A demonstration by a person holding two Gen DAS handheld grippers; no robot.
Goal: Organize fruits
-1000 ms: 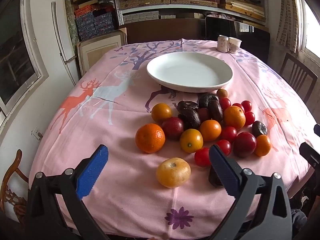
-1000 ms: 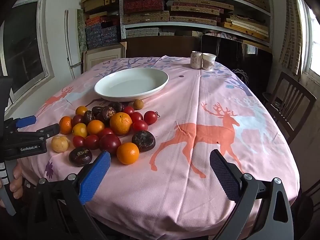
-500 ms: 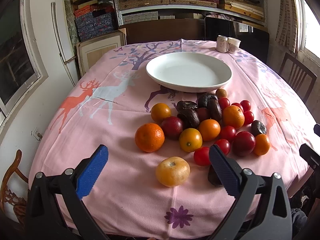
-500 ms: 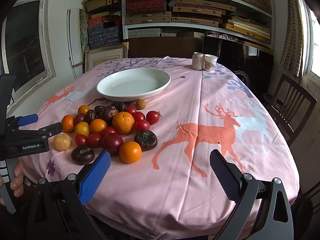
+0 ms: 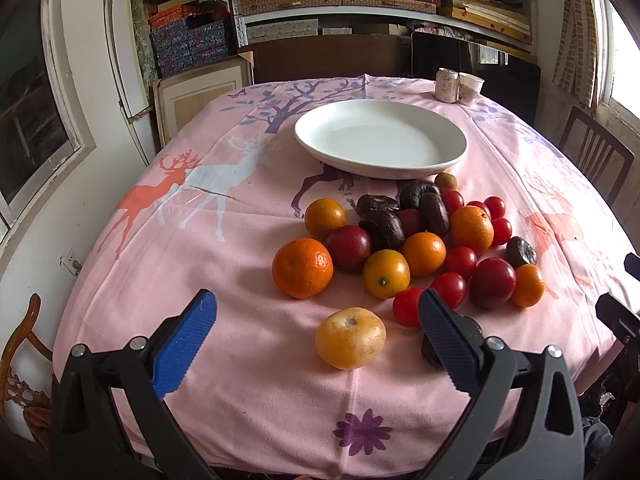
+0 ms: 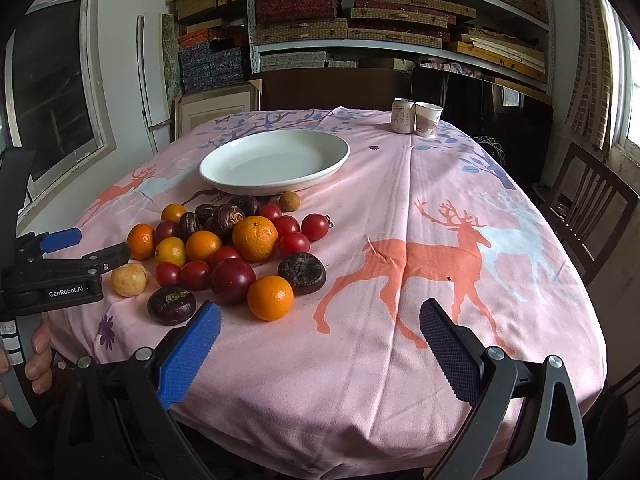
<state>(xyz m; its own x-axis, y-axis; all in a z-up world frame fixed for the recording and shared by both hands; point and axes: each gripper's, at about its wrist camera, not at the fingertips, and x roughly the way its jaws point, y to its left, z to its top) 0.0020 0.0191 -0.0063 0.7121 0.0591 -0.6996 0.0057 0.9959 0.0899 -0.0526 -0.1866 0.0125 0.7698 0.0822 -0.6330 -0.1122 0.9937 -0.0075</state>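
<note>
Round table w/ pink deer-print cloth [image 6: 400, 280], shelves of boxes behind. Left gripper [image 5: 316, 338] low at near edge, jaws wide apart, nothing held; pale yellow-orange fruit [image 5: 350, 337] sits between its fingers, dark fruit [image 5: 430, 350] partly hidden behind its right finger. Fruit pile [image 5: 416, 248] (oranges, red tomatoes, dark ones) just beyond, then empty white plate [image 5: 380, 140] further out. Right gripper [image 6: 320, 340] also spread, empty, over bare cloth; pile ahead-left of it, orange [image 6: 270, 297] nearest. Can [image 6: 403, 116] & cup [image 6: 428, 119] at far edge.
</note>
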